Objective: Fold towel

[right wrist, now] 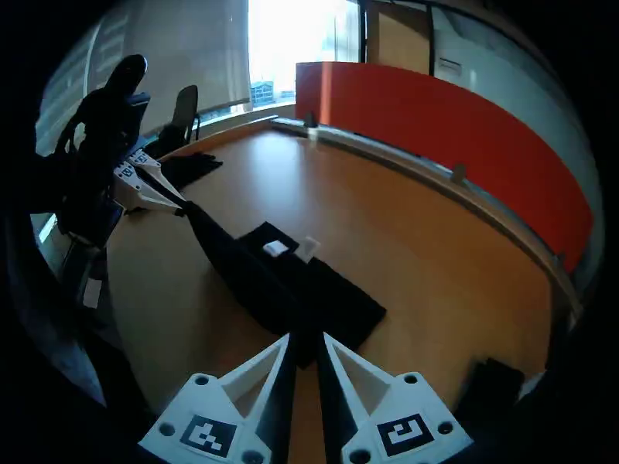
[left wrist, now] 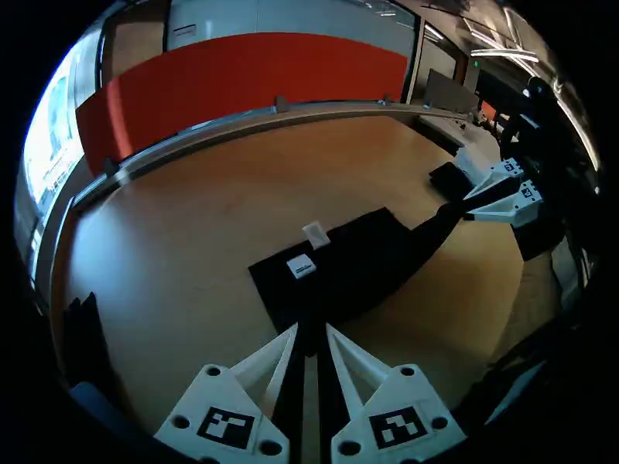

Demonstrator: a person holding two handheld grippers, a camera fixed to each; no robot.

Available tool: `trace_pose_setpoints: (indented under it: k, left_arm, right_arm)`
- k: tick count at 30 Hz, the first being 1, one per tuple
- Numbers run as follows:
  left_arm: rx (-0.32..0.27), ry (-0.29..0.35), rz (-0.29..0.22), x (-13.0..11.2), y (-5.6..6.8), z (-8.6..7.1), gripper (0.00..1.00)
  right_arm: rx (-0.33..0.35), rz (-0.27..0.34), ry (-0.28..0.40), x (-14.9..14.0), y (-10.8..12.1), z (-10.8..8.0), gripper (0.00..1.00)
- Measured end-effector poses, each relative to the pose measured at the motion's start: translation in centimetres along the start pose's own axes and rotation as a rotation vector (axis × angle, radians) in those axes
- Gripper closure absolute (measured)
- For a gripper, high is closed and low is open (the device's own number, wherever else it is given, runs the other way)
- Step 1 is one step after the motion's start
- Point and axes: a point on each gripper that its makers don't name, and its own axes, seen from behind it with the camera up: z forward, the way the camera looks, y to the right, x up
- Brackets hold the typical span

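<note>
black towel (left wrist: 348, 263) spans open wooden table (left wrist: 193, 232), edges clamped by left claw (left wrist: 311, 340) and right claw (right wrist: 307, 348).

Black towel (left wrist: 352, 267), white tags (left wrist: 301, 266), one edge lifted, rest on wooden table (left wrist: 193, 232)

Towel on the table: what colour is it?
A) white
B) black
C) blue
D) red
B: the towel looks black against the brown table.
</note>
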Motion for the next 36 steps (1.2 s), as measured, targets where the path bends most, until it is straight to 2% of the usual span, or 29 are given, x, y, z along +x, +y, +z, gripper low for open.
trace_pose_setpoints:
  k: [6, 12, 23, 36]
  left_arm:
    - [0.019, -0.024, 0.011, 0.3, -1.1, 2.3, 0.9]
    - [0.024, -0.047, 0.016, 0.3, -2.0, 4.3, 0.9]
    - [0.026, -0.066, 0.011, 0.1, -2.9, 6.7, 0.89]
    - [0.06, -0.108, 0.055, -1.1, -4.2, 10.3, 0.86]
  right_arm:
    - [-0.013, -0.003, -0.022, 0.1, 1.5, 1.9, 0.84]
    - [-0.018, 0.024, -0.041, -0.3, 2.8, 3.8, 0.84]
    - [-0.014, 0.048, -0.084, -1.7, 4.0, 5.7, 0.84]
    - [-0.017, 0.087, -0.127, -3.7, 5.5, 8.1, 0.83]
